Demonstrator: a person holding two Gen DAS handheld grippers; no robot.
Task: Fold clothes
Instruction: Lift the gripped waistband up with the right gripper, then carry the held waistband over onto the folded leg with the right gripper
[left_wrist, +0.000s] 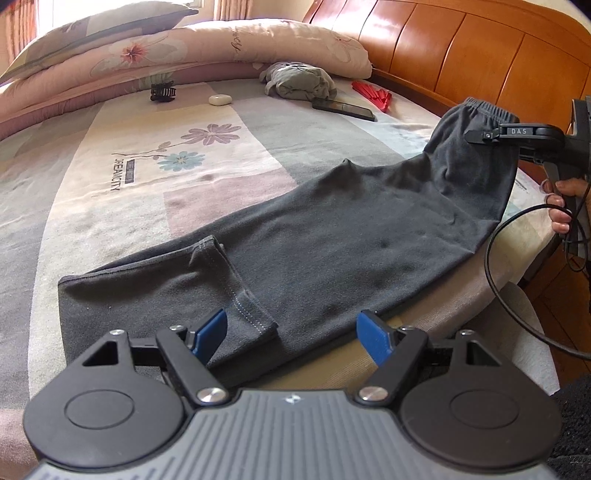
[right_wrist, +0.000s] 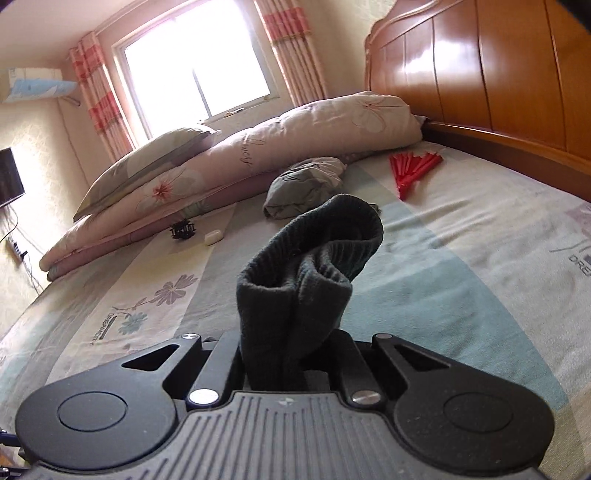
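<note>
Right now the dark pants (left_wrist: 314, 236) lie stretched along the near edge of the bed (left_wrist: 122, 192), waistband lifted at about two o'clock in the left wrist view, where the right gripper (left_wrist: 480, 136) is clamped on it. The left gripper (left_wrist: 291, 332) hangs spread wide over the cuffs at six o'clock, gripping nothing. One cuff is already flipped over. If the waistband gets pulled before the cuffs are pinned, the legs will likely drag or slide off the edge; the cable (left_wrist: 517, 295) could snag too.
</note>
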